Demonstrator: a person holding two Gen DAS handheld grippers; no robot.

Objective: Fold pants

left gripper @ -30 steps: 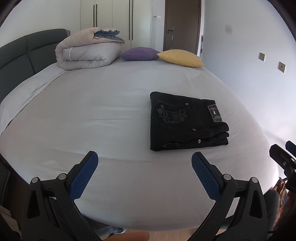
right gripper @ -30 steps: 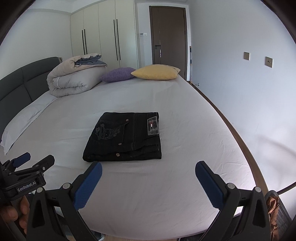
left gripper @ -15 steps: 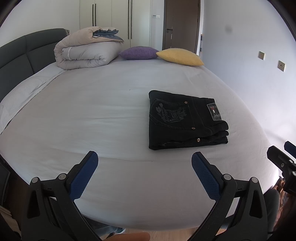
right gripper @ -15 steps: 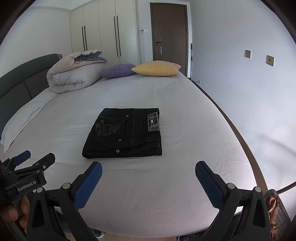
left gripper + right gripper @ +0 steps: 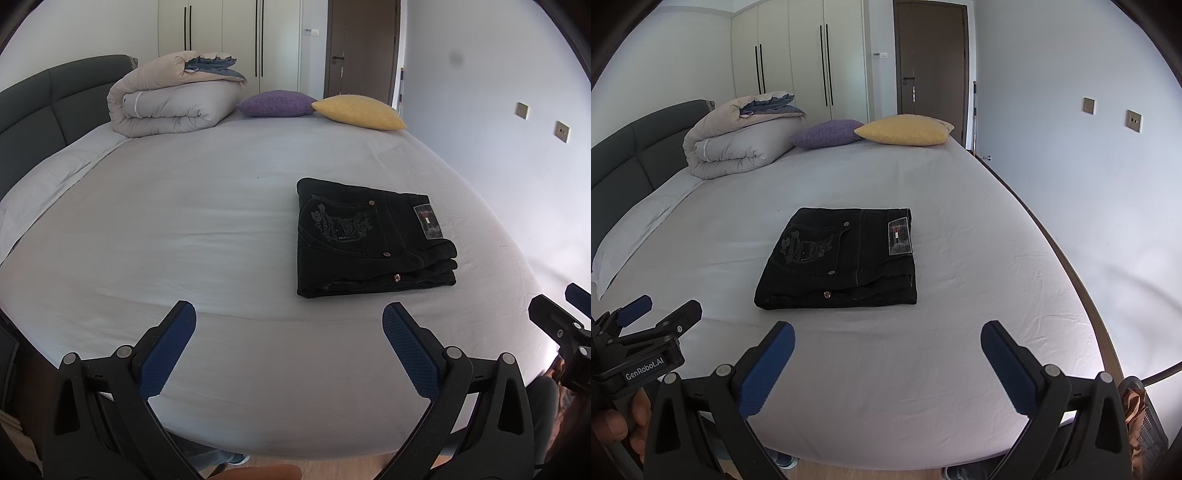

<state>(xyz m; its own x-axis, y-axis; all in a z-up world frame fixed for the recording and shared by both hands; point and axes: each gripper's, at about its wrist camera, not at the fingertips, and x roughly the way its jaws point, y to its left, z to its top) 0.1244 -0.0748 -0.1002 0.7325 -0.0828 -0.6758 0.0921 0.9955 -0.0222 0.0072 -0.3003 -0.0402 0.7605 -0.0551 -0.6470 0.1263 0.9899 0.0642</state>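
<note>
Black pants lie folded into a compact rectangle on the white bed sheet, back pocket and label facing up; the right wrist view shows the same pants near the bed's middle. My left gripper hangs open over the near bed edge, short of the pants and a little to their left. My right gripper is open too, just in front of the pants, nothing between its blue pads. Each gripper appears at the edge of the other's view, the right gripper and the left gripper.
A rolled grey duvet, a purple pillow and a yellow pillow lie at the far end of the bed. A dark headboard runs along the left. A wall stands close on the right; wardrobe and door are behind.
Both grippers have drifted slightly back and up from the bed; the pants look a little lower in the views. The pants have not moved and both grippers stay open.
</note>
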